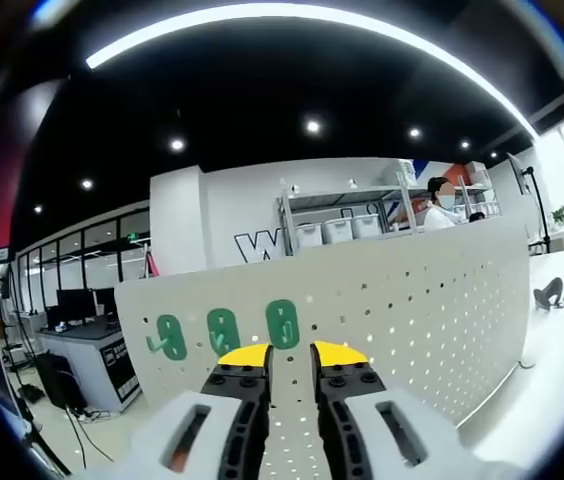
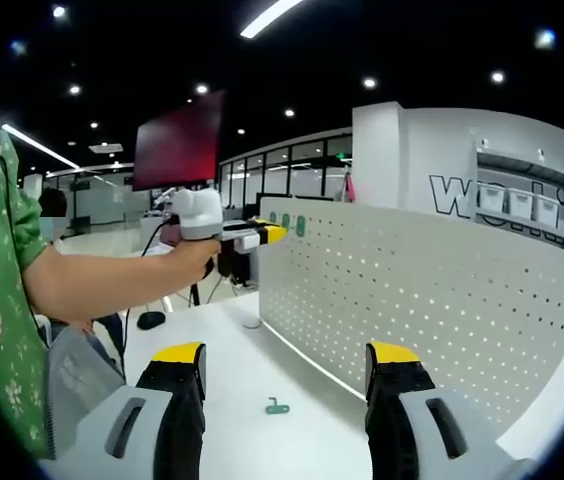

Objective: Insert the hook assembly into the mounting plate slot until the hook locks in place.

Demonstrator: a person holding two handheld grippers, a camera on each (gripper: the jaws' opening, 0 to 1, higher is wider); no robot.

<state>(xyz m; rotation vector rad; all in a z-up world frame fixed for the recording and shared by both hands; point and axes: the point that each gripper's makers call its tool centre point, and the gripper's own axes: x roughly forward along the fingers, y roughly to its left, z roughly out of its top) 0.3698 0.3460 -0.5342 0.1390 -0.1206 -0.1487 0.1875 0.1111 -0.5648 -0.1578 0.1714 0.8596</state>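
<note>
The left gripper (image 1: pixel 290 352), jaws nearly closed and empty, sits just below three green hooks (image 1: pixel 224 331) on the pegboard (image 1: pixel 432 300), while the wide-open right gripper (image 2: pixel 287 352) should descend squarely over the spare hook (image 2: pixel 278 406) lying between its fingers on the table (image 2: pixel 232 330).
</note>
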